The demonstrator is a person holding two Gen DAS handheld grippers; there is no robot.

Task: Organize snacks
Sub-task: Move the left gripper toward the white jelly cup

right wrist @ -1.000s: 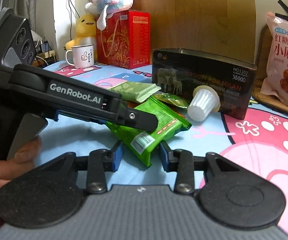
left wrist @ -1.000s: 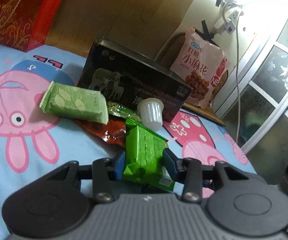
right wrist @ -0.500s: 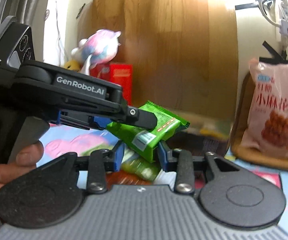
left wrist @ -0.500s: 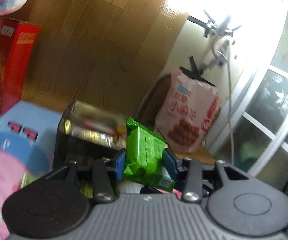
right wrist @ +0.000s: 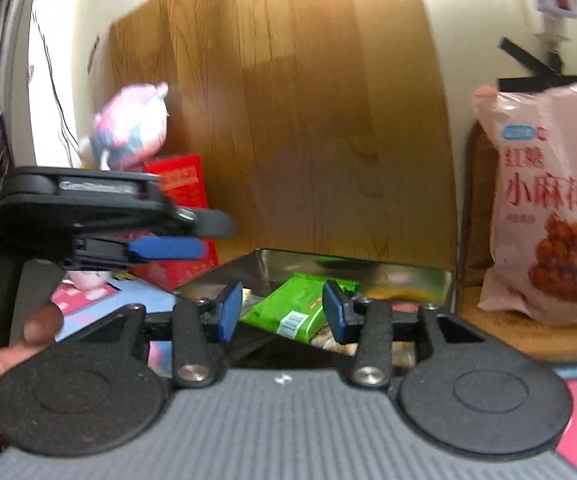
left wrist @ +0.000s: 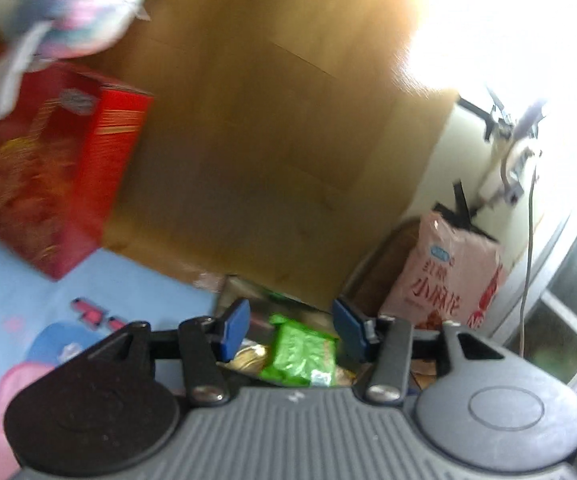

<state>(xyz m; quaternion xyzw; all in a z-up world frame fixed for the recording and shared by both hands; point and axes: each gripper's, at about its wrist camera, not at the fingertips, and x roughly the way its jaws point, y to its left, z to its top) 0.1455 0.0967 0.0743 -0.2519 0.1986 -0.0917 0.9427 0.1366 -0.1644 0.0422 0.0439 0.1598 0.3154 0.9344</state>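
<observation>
A blue cartoon-print cloth lay before a wood panel; we read "小麻花" on the pink bag. Both the left gripper and right gripper were opening, pads clear of the green packet over the tin.

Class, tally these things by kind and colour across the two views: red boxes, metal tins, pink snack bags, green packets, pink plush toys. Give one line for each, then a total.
Red boxes: 1
Metal tins: 1
Pink snack bags: 1
Green packets: 1
Pink plush toys: 1
Total: 5
</observation>
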